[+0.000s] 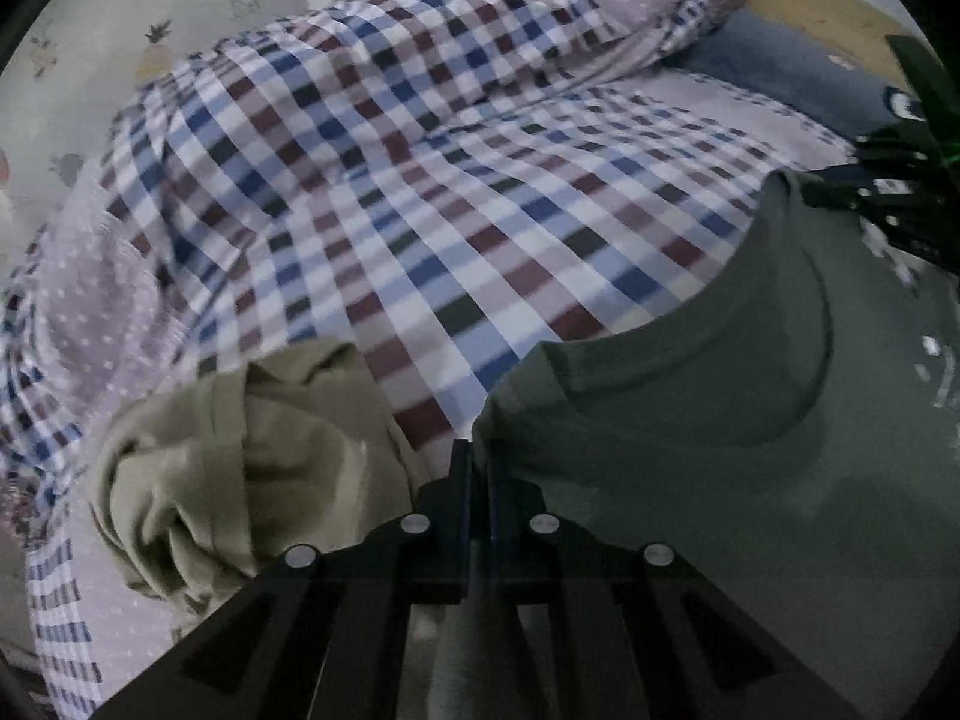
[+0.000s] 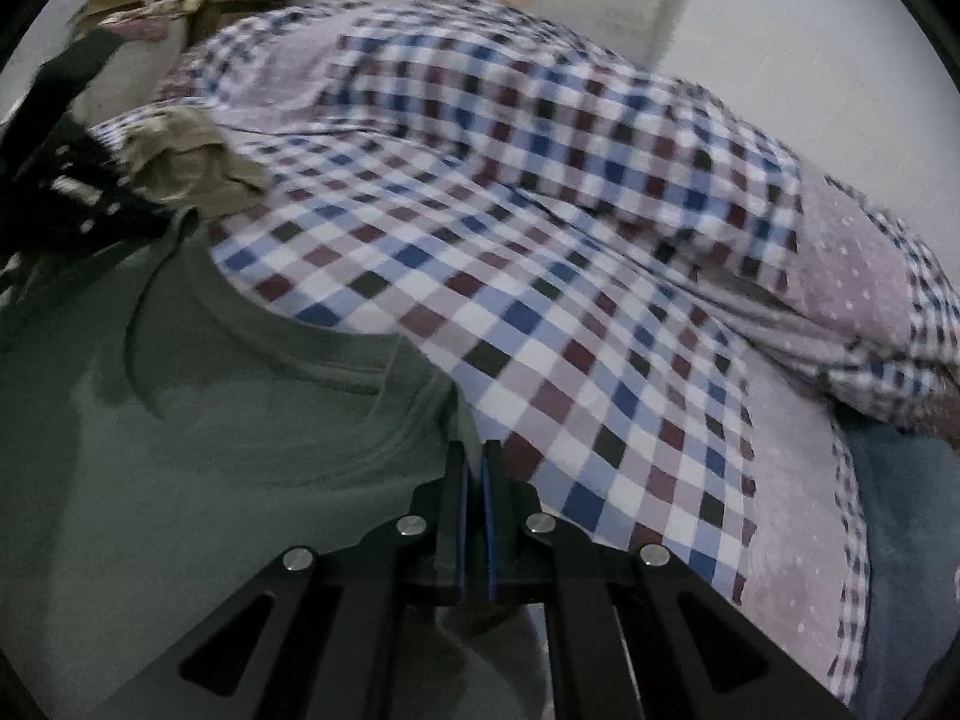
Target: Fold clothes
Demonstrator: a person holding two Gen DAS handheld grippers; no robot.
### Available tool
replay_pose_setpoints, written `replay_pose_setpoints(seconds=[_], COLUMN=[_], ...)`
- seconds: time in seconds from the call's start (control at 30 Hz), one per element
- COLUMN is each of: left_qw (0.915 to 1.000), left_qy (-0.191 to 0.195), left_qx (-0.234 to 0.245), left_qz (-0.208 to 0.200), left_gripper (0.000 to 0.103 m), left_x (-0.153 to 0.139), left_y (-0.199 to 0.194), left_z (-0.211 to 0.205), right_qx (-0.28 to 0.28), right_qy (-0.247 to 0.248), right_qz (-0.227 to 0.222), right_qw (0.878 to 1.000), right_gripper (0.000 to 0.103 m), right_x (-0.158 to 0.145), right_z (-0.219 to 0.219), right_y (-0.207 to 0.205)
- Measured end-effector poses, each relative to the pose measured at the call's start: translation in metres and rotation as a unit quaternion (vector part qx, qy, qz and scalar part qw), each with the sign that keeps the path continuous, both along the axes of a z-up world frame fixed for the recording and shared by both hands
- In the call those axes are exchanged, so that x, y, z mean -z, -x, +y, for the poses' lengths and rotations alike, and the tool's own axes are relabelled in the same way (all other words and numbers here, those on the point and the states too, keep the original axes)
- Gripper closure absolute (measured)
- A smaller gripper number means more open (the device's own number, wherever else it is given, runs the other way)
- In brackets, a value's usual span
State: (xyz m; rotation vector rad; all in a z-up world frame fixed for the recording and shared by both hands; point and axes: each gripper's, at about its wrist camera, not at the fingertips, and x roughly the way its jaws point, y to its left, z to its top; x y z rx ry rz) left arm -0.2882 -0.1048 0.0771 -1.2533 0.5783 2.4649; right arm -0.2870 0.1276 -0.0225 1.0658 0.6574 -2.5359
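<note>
Green T-shirt [image 1: 750, 450] hangs pinched at each shoulder in my left hand-held gripper [image 1: 478, 480] and right hand-held gripper [image 2: 474, 480], above checked bedding [image 1: 420, 192].

Grey-green T-shirt [image 1: 690, 450] spread neckline-up on the bed; beige garment [image 1: 240, 468] crumpled beside.

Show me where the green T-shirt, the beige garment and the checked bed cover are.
green T-shirt [image 1: 690, 450]: left wrist view, fabric below the collar.
beige garment [image 1: 252, 456]: left wrist view, middle of the crumpled heap.
checked bed cover [image 2: 570, 300]: right wrist view, middle checks.

No text, label or number is legible.
</note>
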Motion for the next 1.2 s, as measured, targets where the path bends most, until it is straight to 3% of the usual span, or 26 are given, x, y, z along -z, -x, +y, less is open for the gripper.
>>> replay_pose_setpoints(seconds=[0.17, 0.23, 0.3, 0.37, 0.43, 0.5, 0.63, 0.7, 0.73, 0.77, 0.87, 0.93, 1.03, 1.07, 1.13, 1.2], left_qw=[0.9988, 0.9987, 0.9982, 0.9948, 0.9899, 0.9853, 0.9896, 0.9936, 0.9951, 0.996, 0.9982, 0.9997, 0.9986, 0.9979, 0.9923, 0.9862], left_qy=[0.03, 0.008, -0.018, -0.049, -0.078, -0.101, -0.118, -0.101, -0.093, -0.085, -0.059, -0.016, 0.015, 0.011, 0.004, -0.008], left_qx=[-0.028, -0.043, -0.056, -0.084, -0.102, -0.115, -0.07, -0.043, -0.029, -0.021, -0.004, -0.009, -0.049, -0.061, -0.106, -0.144], left_qz=[-0.028, -0.028, -0.011, 0.031, 0.061, 0.076, 0.043, 0.027, 0.019, 0.017, 0.014, 0.016, 0.014, 0.022, 0.064, 0.08], left_gripper=[0.095, 0.09, 0.074, 0.035, 0.028, 0.028, 0.028, 0.029, 0.035, 0.043, 0.048, 0.051, 0.093, 0.098, 0.1, 0.1], left_x=[0.026, 0.022, 0.009, -0.016, -0.036, -0.05, -0.043, -0.033, -0.027, -0.021, -0.002, 0.009, 0.019, 0.016, 0.001, -0.007], left_y=[0.01, 0.008, 0.002, -0.013, -0.031, -0.05, -0.095, -0.111, -0.12, -0.121, -0.115, -0.103, -0.086, -0.085, -0.083, -0.081], left_z=[0.012, 0.003, -0.011, -0.038, -0.064, -0.09, -0.124, -0.124, -0.123, -0.11, -0.069, -0.052, -0.048, -0.051, -0.06, -0.071], right_qx=[0.035, 0.046, 0.061, 0.072, 0.081, 0.091, 0.12, 0.139, 0.148, 0.157, 0.186, 0.21, 0.239, 0.25, 0.272, 0.289], right_qy=[-0.013, -0.008, 0.023, 0.068, 0.11, 0.142, 0.194, 0.213, 0.215, 0.217, 0.233, 0.256, 0.283, 0.288, 0.309, 0.331], right_qz=[-0.055, -0.061, -0.047, -0.028, -0.01, 0.002, 0.015, 0.015, 0.018, 0.022, 0.023, 0.02, 0.016, 0.016, 0.018, 0.02], right_qw=[0.998, 0.997, 0.997, 0.995, 0.991, 0.986, 0.973, 0.967, 0.965, 0.963, 0.954, 0.943, 0.929, 0.924, 0.911, 0.898], right_gripper=[0.099, 0.096, 0.09, 0.076, 0.061, 0.061, 0.059, 0.059, 0.059, 0.059, 0.059, 0.059, 0.059, 0.059, 0.059, 0.059], right_x=[0.03, 0.034, 0.022, 0.002, -0.017, -0.033, -0.054, -0.058, -0.058, -0.057, -0.05, -0.044, -0.038, -0.037, -0.036, -0.032], right_z=[-0.009, -0.007, 0.002, 0.018, 0.035, 0.056, 0.102, 0.122, 0.128, 0.135, 0.155, 0.172, 0.196, 0.204, 0.223, 0.242], right_y=[0.016, 0.017, 0.009, -0.003, -0.018, -0.039, -0.088, -0.116, -0.131, -0.146, -0.179, -0.205, -0.234, -0.241, -0.257, -0.274])
